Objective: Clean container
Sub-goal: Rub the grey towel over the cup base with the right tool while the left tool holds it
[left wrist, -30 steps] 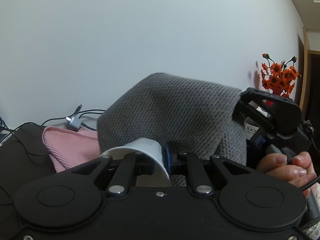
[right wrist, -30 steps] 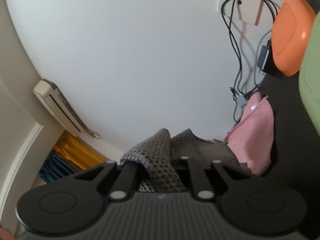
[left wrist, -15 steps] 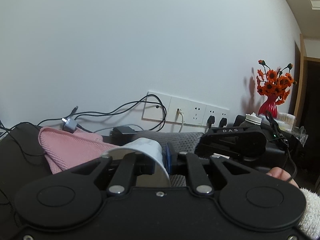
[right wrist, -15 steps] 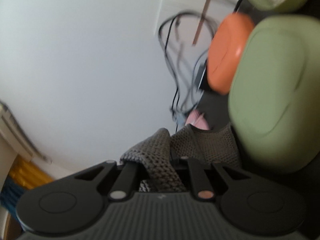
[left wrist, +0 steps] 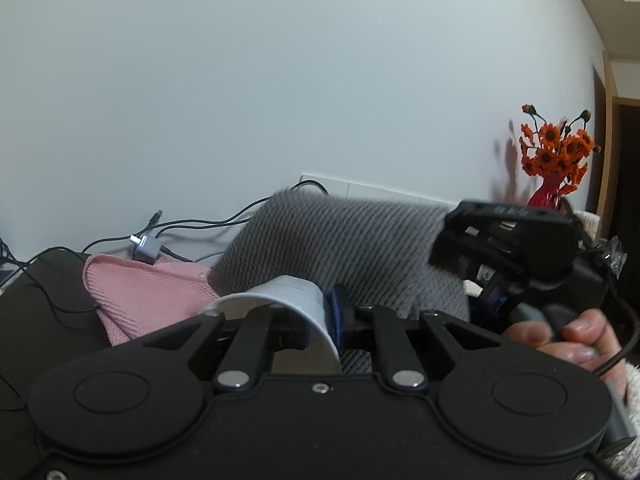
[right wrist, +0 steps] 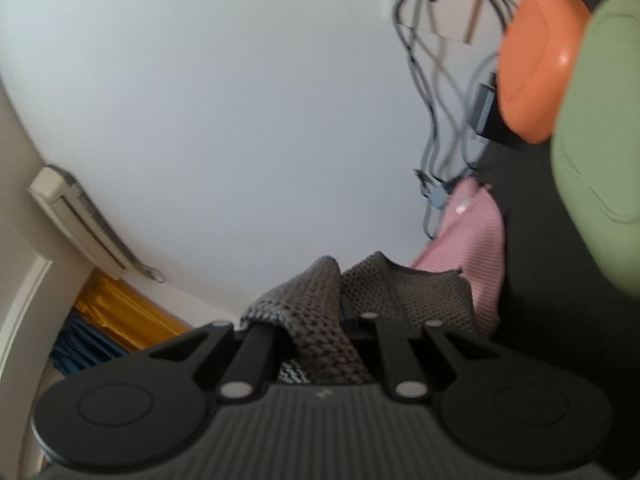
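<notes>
A white paper cup (left wrist: 288, 292) lies on its side, its wall pinched between the jaws of my left gripper (left wrist: 326, 312), which is shut on it. Behind and over the cup's far end hangs a grey knitted cloth (left wrist: 340, 240). My right gripper (left wrist: 444, 240) comes in from the right with a person's hand (left wrist: 576, 336) on its handle. In the right wrist view the right gripper (right wrist: 340, 316) is shut on a fold of the grey cloth (right wrist: 400, 292), which bunches up between its fingers. The cup's inside is hidden.
A pink cloth (left wrist: 148, 292) lies on the dark table to the left, with cables (left wrist: 192, 224) and a wall socket behind it. A red vase of orange flowers (left wrist: 556, 160) stands far right. An orange lid (right wrist: 536, 60) and a green container (right wrist: 600, 140) lie nearby.
The grey cloth dropped low behind the cup half a second ago and has come back up over it. The right gripper swung with it. The left gripper and cup kept still.
</notes>
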### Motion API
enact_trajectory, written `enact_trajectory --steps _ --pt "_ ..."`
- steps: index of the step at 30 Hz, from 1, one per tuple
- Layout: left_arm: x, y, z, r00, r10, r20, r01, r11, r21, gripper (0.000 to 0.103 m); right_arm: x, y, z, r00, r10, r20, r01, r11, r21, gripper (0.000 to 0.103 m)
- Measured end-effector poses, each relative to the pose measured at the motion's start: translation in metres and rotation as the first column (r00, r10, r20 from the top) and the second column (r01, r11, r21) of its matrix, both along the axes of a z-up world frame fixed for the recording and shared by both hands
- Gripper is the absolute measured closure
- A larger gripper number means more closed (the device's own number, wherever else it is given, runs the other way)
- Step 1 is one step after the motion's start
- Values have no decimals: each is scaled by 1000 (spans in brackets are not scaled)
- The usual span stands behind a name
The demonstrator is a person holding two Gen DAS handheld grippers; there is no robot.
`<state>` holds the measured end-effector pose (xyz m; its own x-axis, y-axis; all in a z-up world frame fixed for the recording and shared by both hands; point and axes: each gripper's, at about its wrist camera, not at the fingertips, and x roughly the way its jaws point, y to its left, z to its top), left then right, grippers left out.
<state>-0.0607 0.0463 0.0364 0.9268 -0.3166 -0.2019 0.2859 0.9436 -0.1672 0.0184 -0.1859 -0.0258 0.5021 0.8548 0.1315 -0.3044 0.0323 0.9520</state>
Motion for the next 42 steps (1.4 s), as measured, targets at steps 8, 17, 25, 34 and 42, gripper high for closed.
enact_trajectory --steps 8,17,25,34,42 --pt "-2 -5 -1 1000 15 6 -15 999 47 92 -5 17 13 996 40 74 -32 995 -96 92" --pt "1 0 -3 999 49 -1 -49 998 49 92 -19 35 29 972 130 196 -85 971 -224 92" --pt "3 2 -3 998 56 1 -56 997 55 92 -22 35 33 962 146 231 -90 967 -237 92" --pt "1 2 -3 998 64 15 -65 996 61 92 -24 37 35 955 160 249 -104 969 -224 92" --pt "6 5 -1 993 117 1 -117 992 55 91 -26 26 38 958 92 273 -47 985 -168 92"
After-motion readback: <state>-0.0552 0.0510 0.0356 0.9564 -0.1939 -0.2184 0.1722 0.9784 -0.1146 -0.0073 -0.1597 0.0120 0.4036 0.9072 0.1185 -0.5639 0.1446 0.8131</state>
